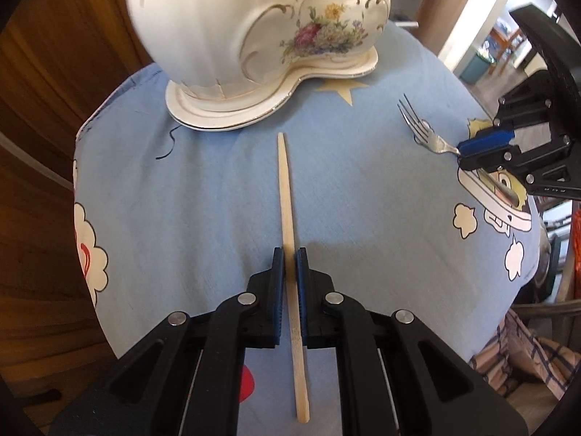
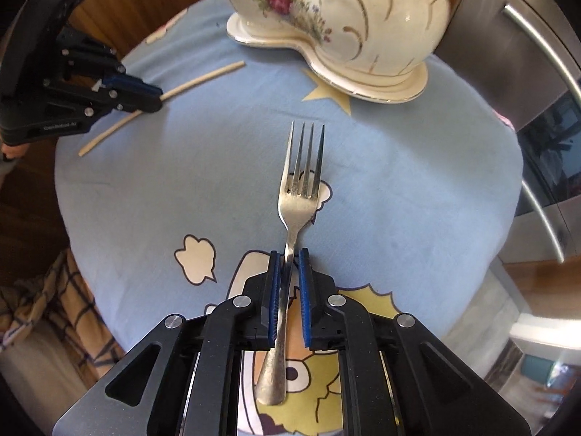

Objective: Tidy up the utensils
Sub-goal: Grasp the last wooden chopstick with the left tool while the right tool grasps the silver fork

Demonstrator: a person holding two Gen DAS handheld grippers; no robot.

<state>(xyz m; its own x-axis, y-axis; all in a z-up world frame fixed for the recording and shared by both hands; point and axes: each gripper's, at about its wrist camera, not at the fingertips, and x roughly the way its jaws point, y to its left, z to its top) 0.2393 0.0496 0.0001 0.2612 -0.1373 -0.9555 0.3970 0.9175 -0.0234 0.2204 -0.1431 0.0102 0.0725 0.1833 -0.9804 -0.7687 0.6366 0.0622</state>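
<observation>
A single wooden chopstick [image 1: 287, 196] runs straight out from my left gripper [image 1: 289, 254], which is shut on it near the thick end. The same chopstick [image 2: 203, 78] shows at the left of the right wrist view, in the left gripper [image 2: 158, 101]. A metal fork [image 2: 301, 189] points tines forward, its neck clamped in my right gripper [image 2: 289, 256], shut on it. In the left wrist view the fork [image 1: 423, 132] sticks out of the right gripper [image 1: 461, 150] at the right. A white floral porcelain holder [image 1: 254, 36] stands at the far side of the table.
The round table carries a light blue cartoon-print cloth [image 1: 181, 189]. Wooden cabinet fronts [image 1: 47, 109] are at the left. A stainless appliance with a bar handle [image 2: 537, 83] stands at the right. Checked fabric [image 2: 43, 301] lies below the table edge.
</observation>
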